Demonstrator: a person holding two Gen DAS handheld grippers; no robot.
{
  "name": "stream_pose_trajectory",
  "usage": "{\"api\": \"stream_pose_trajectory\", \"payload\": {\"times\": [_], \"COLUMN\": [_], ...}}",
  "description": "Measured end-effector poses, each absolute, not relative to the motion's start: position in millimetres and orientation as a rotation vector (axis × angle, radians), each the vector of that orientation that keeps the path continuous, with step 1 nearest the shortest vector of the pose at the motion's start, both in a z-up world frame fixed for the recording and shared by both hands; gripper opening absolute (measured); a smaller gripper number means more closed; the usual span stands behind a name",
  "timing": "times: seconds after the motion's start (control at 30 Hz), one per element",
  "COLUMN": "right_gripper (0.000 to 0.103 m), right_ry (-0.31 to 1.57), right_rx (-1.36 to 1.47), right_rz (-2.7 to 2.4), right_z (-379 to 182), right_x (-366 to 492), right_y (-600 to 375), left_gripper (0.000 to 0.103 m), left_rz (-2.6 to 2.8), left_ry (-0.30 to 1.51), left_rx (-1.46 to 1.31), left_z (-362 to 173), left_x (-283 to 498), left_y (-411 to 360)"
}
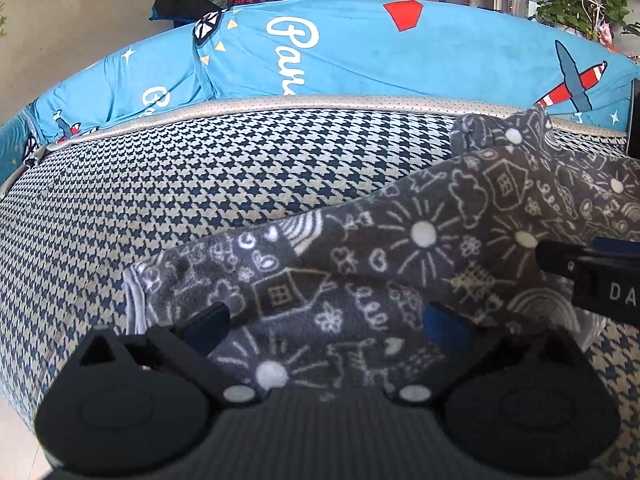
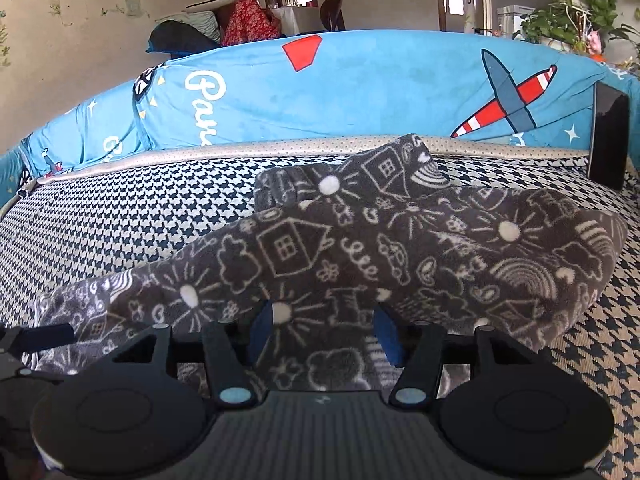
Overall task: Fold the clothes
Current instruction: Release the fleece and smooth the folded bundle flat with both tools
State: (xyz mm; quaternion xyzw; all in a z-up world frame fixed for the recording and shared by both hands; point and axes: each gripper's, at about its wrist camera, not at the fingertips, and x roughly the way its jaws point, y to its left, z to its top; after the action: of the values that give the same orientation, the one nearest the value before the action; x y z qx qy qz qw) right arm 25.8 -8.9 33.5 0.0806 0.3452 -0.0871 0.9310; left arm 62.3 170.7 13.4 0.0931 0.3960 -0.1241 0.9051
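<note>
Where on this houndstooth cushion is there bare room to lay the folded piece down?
Bare houndstooth cushion lies left of the grey printed garment, up to the beige piping. The right side is crowded with the garment and both grippers.

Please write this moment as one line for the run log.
phase: folding | item: grey patterned garment on houndstooth cushion | left gripper: open, over garment | right gripper: open, over garment

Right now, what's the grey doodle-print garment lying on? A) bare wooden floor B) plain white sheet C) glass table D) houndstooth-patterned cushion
D: the grey garment is spread over the dark-and-cream houndstooth cushion, in front of the blue airplane-print cover.
</note>
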Motion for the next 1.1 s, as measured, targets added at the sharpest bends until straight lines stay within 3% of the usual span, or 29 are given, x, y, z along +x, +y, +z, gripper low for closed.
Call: {"api": "stream_pose_trajectory", "payload": {"times": [0.6,1.1], "right_gripper": [0.059,0.059], "right_ry": [0.719,0.636], "right_rx": [-0.016,0.051], "right_rz": [-0.167,-0.08], "right_z": [12,24], "right_x": [-5,-36], "right_y": [26,39], "left_gripper": [0.103,0.103], "left_rz": [-0.244,-0.236], "left_ry": [0.795,0.73], "left_rx": [0.182,0.18], "left_z": [-10,-9], "left_x": [14,-20], "left_y": [196,211]}}
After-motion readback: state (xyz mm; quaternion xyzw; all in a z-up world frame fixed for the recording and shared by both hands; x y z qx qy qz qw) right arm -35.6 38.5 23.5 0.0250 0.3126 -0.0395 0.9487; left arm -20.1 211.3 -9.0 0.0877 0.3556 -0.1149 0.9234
